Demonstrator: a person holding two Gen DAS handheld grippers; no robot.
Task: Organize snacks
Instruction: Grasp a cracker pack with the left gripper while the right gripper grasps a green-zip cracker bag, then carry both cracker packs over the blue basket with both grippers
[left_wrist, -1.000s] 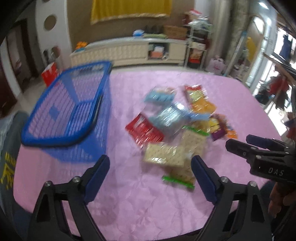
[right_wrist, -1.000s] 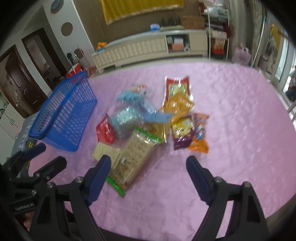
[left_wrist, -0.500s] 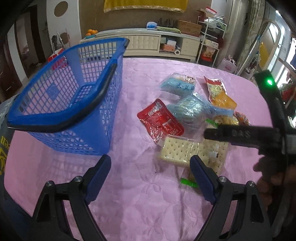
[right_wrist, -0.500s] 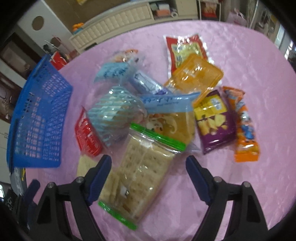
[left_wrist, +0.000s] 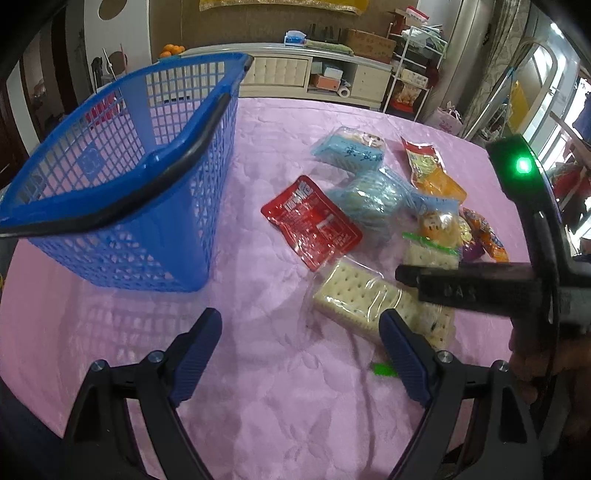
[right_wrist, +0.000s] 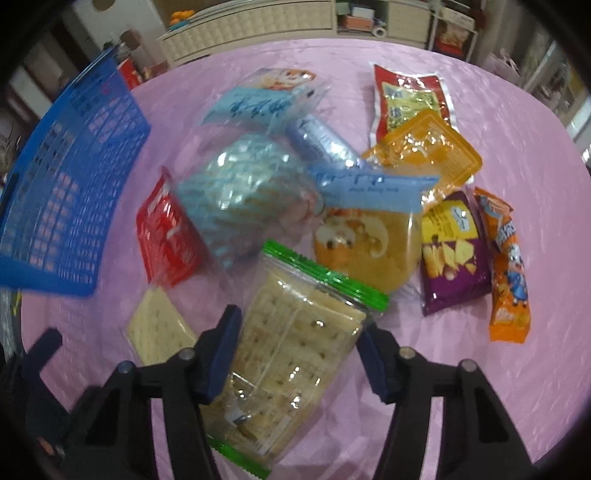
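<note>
A blue mesh basket (left_wrist: 122, 184) stands on the pink tablecloth at the left; it also shows in the right wrist view (right_wrist: 62, 184). Several snack packs lie in a pile to its right. My right gripper (right_wrist: 299, 339) is open, its fingers on either side of a clear cracker pack with green seals (right_wrist: 299, 350). My left gripper (left_wrist: 299, 336) is open and empty above bare cloth, just in front of a smaller cracker pack (left_wrist: 354, 295). The right gripper's body (left_wrist: 480, 284) crosses the left wrist view and hides part of the pile.
In the pile lie a red pouch (left_wrist: 310, 221), light blue bags (right_wrist: 240, 195), an orange pouch (right_wrist: 424, 155), a purple chip bag (right_wrist: 454, 251) and an orange pack (right_wrist: 506, 266). A white cabinet (left_wrist: 314, 77) and shelves stand beyond the table.
My right gripper has dropped toward the pile and now straddles the green-sealed cracker pack. My left gripper has moved forward and lower, closer to the basket and the small cracker pack.
</note>
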